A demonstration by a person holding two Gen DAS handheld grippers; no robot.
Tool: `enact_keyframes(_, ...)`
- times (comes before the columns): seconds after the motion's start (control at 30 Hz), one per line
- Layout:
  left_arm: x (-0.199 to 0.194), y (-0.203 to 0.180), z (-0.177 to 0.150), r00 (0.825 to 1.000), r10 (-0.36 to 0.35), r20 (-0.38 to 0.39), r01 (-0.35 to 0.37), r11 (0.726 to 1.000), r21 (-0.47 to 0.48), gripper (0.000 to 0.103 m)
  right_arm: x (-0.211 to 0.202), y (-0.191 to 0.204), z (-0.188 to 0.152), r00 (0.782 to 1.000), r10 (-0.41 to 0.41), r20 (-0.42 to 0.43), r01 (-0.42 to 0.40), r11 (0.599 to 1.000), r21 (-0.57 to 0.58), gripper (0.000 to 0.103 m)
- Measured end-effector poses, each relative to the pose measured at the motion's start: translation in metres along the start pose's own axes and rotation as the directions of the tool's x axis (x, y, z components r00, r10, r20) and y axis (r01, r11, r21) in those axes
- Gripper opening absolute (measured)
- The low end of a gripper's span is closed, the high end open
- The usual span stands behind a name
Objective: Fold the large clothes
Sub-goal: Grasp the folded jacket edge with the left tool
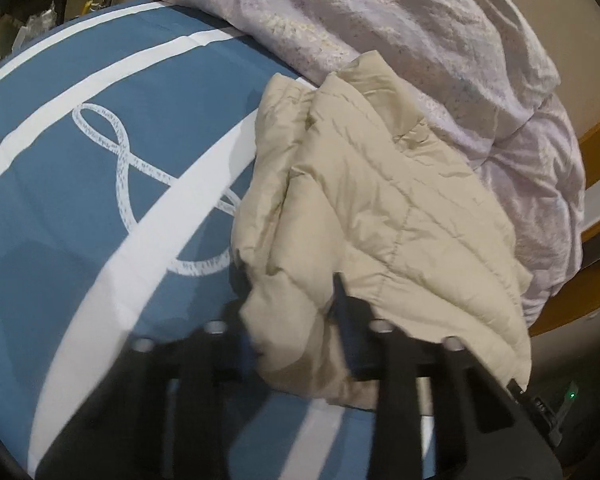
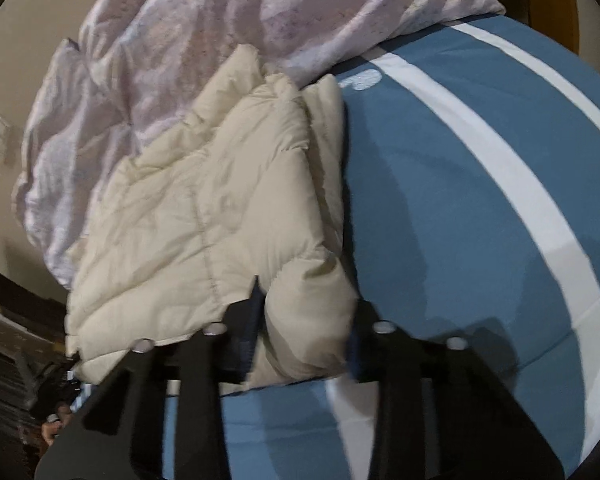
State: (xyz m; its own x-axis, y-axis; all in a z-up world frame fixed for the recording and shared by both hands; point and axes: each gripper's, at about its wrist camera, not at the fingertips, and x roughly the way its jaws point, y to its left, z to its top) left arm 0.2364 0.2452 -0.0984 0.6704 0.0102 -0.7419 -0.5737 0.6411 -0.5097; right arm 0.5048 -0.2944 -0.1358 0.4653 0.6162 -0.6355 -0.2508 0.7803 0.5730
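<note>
Each gripper is closed on a near fold of the beige quilted jacket: the left gripper pinches its near left edge, the right gripper its near right edge. The jacket lies on a blue bedspread with white stripes, a crumpled lilac duvet beyond it.

No readable txt, labels or nos. anywhere in either view.
</note>
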Motion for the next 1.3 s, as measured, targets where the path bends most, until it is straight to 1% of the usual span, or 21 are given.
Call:
enact_keyframes(0.03, -0.003, 0.0, -0.001, 1.0, -0.006, 0.004, 0.006, 1.0, 0.006, 0.018, -0.005, 0.003, -0.002, 1.0, 0.016, 0.01, -0.016, 1.0, -0.005, 0.024)
enact_keyframes(0.1, -0.014, 0.001, -0.001, 1.0, -0.022, 0.013, 0.022, 1.0, 0.01, 0.016, -0.014, 0.007, -0.005, 0.999, 0.031, 0.023, -0.03, 0.999, -0.018, 0.022)
enact_keyframes(0.23, -0.038, 0.012, -0.002, 0.999, -0.037, 0.025, 0.037, 0.999, 0.015, 0.014, -0.031, 0.015, -0.018, 0.997, 0.07, 0.03, -0.069, 0.997, -0.045, 0.02)
enact_keyframes(0.4, -0.071, 0.035, -0.014, 0.999, -0.026, 0.038, 0.024, 0.998, 0.051, 0.014, -0.048, 0.024, -0.057, 0.996, 0.09, -0.008, -0.09, 0.992, -0.089, 0.02)
enact_keyframes(0.53, -0.091, 0.055, -0.023, 0.999, -0.027, 0.037, 0.025, 0.998, 0.049, 0.014, -0.061, 0.032, -0.09, 0.994, 0.098, -0.04, -0.103, 0.986, -0.13, 0.02)
enact_keyframes(0.6, -0.099, 0.064, -0.027, 0.999, -0.028, 0.036, 0.027, 0.999, 0.047, 0.014, -0.067, 0.035, -0.101, 0.994, 0.092, -0.051, -0.099, 0.983, -0.153, 0.02)
enact_keyframes(0.67, -0.1, 0.069, -0.029, 0.999, -0.035, 0.029, 0.033, 0.998, 0.046, 0.014, -0.071, 0.039, -0.109, 0.996, 0.068, -0.054, -0.077, 0.979, -0.188, 0.021)
enact_keyframes(0.7, -0.099, 0.07, -0.029, 0.999, -0.038, 0.024, 0.036, 0.998, 0.043, 0.015, -0.074, 0.041, -0.11, 0.998, 0.051, -0.047, -0.06, 0.977, -0.204, 0.021)
enact_keyframes(0.73, -0.097, 0.071, -0.03, 0.999, -0.032, 0.023, 0.032, 0.999, 0.04, 0.016, -0.077, 0.044, -0.108, 1.0, 0.016, -0.026, -0.021, 0.976, -0.218, 0.025)
enact_keyframes(0.77, -0.094, 0.071, -0.03, 1.0, -0.025, 0.018, 0.024, 0.999, 0.035, 0.019, -0.08, 0.045, -0.106, 1.0, -0.004, -0.009, 0.002, 0.975, -0.223, 0.034)
enact_keyframes(0.8, -0.093, 0.072, -0.03, 1.0, -0.021, 0.015, 0.02, 0.999, 0.032, 0.022, -0.083, 0.048, -0.104, 1.0, -0.027, 0.014, 0.029, 0.973, -0.227, 0.039)
enact_keyframes(0.83, -0.091, 0.072, -0.03, 1.0, -0.009, 0.015, 0.009, 1.0, 0.026, 0.031, -0.087, 0.05, -0.101, 0.998, -0.047, 0.044, 0.056, 0.971, -0.231, 0.049)
enact_keyframes(0.87, -0.089, 0.073, -0.029, 1.0, 0.0, 0.012, 0.0, 1.0, 0.019, 0.038, -0.093, 0.054, -0.098, 0.994, -0.066, 0.085, 0.085, 0.967, -0.239, 0.052)
enact_keyframes(0.9, -0.087, 0.073, -0.029, 1.0, 0.004, 0.01, -0.004, 1.0, 0.015, 0.051, -0.098, 0.058, -0.096, 0.989, -0.08, 0.121, 0.108, 0.963, -0.247, 0.052)
enact_keyframes(0.93, -0.085, 0.073, -0.027, 1.0, 0.011, 0.008, -0.011, 1.0, 0.01, 0.059, -0.103, 0.064, -0.094, 0.984, -0.09, 0.156, 0.129, 0.957, -0.261, 0.052)
enact_keyframes(1.0, -0.083, 0.072, -0.025, 1.0, 0.017, 0.005, -0.017, 1.0, 0.007, 0.063, -0.106, 0.075, -0.093, 0.98, -0.079, 0.181, 0.129, 0.95, -0.286, 0.052)
enact_keyframes(1.03, -0.081, 0.072, -0.024, 1.0, 0.013, 0.003, -0.013, 1.0, 0.005, 0.064, -0.105, 0.081, -0.093, 0.98, -0.073, 0.186, 0.127, 0.945, -0.301, 0.052)
enact_keyframes(1.1, -0.078, 0.071, -0.022, 1.0, 0.013, 0.002, -0.013, 1.0, -0.004, 0.069, -0.098, 0.099, -0.097, 0.981, -0.057, 0.184, 0.119, 0.929, -0.35, 0.052)
enact_keyframes(1.2, -0.074, 0.07, -0.022, 1.0, 0.014, 0.004, -0.014, 1.0, -0.021, 0.07, -0.084, 0.119, -0.11, 0.982, -0.045, 0.181, 0.118, 0.903, -0.413, 0.052)
enact_keyframes(1.27, -0.071, 0.072, -0.023, 1.0, 0.007, 0.0, -0.007, 0.999, -0.037, 0.07, -0.076, 0.129, -0.118, 0.981, -0.063, 0.183, 0.141, 0.882, -0.451, 0.052)
enact_keyframes(1.3, -0.07, 0.073, -0.023, 1.0, 0.002, -0.002, -0.003, 0.999, -0.047, 0.07, -0.07, 0.131, -0.124, 0.977, -0.088, 0.192, 0.171, 0.866, -0.471, 0.052)
